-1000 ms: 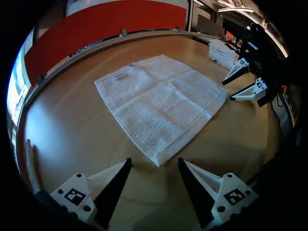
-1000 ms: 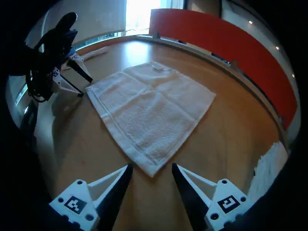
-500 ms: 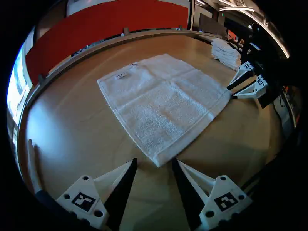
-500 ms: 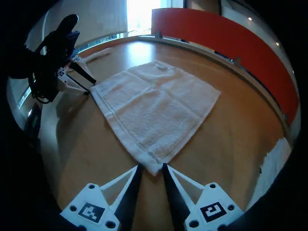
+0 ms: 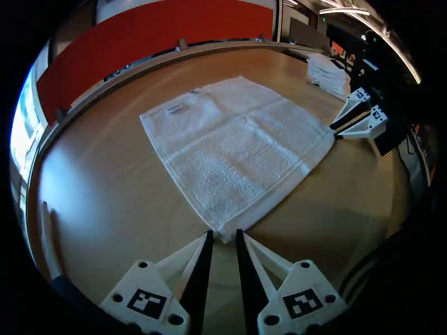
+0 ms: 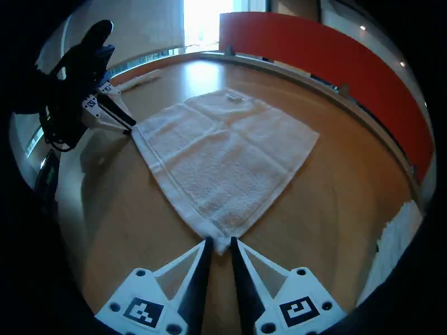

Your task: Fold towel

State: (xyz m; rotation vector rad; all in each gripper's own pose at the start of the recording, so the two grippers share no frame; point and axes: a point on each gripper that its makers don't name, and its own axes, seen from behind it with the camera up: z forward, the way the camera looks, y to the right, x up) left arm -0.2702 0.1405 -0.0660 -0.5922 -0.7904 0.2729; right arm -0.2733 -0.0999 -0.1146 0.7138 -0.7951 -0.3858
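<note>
In the left gripper view, my left gripper (image 5: 223, 239) sits low over the wooden table (image 5: 112, 184). Its two fingers are drawn in to a narrow gap, and the near corner of the white towel (image 5: 237, 151) lies in that gap. I cannot tell whether both fingers actually press on the cloth. The towel is spread flat in the middle of the table, turned so that one corner points at me. A small sewn label (image 5: 175, 109) lies near its far-left corner, with dark print too small to read. Each finger carries a square black-and-white marker tag (image 5: 147, 302), a pattern with no words. My right gripper (image 5: 337, 129) is at the towel's right-hand corner, its fingers converging on it. A stack of folded towels (image 5: 327, 75) rests by the table's far edge, and a red panel (image 5: 156, 33) runs behind that edge. In the right gripper view, my right gripper (image 6: 220, 247) has its fingers nearly together around the towel's nearest corner, though I cannot say the grip is firm. The label shows by the far corner. My left gripper is at the corner toward the table's left edge, and the stack is at the lower right edge.
</note>
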